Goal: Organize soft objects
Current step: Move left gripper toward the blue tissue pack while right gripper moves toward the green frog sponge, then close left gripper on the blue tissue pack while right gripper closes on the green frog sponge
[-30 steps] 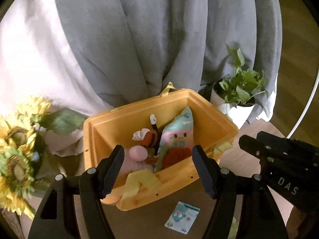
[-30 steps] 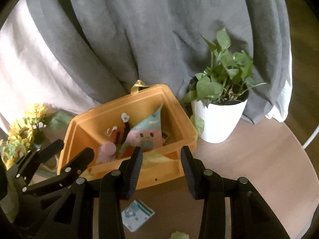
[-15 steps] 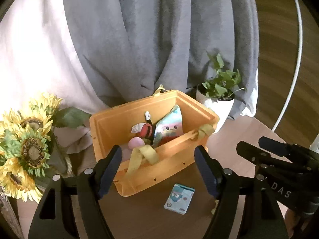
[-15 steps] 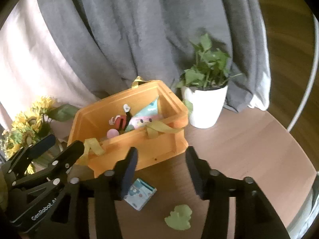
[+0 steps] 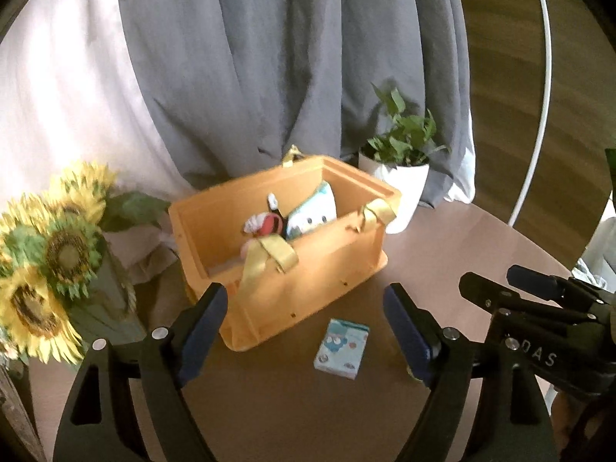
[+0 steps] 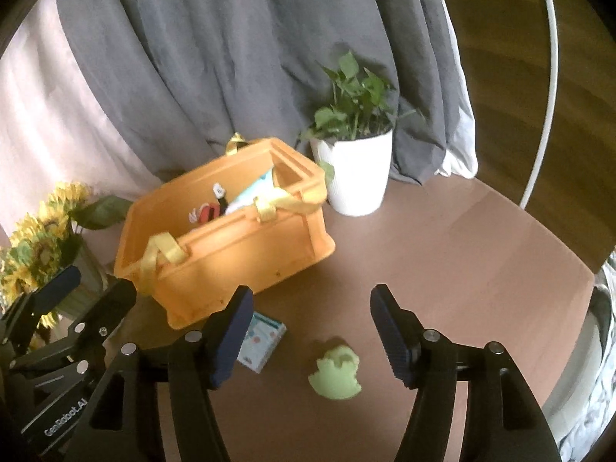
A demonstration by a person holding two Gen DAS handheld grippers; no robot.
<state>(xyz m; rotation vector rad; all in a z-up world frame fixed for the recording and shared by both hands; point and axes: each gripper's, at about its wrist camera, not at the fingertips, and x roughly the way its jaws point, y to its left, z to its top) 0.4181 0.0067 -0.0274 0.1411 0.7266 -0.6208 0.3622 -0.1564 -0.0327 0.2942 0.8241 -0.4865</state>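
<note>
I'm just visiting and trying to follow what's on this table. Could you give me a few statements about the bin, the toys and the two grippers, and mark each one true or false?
1. The orange bin already holds soft toys. True.
2. The green soft toy lies inside the bin. False: it lies on the table, in front of the right gripper.
3. The left gripper is clamped on the small blue packet. False: its jaws are wide open and the packet lies free on the table.
4. A potted plant stands beside the bin. True.
5. The right gripper holds nothing. True.
</note>
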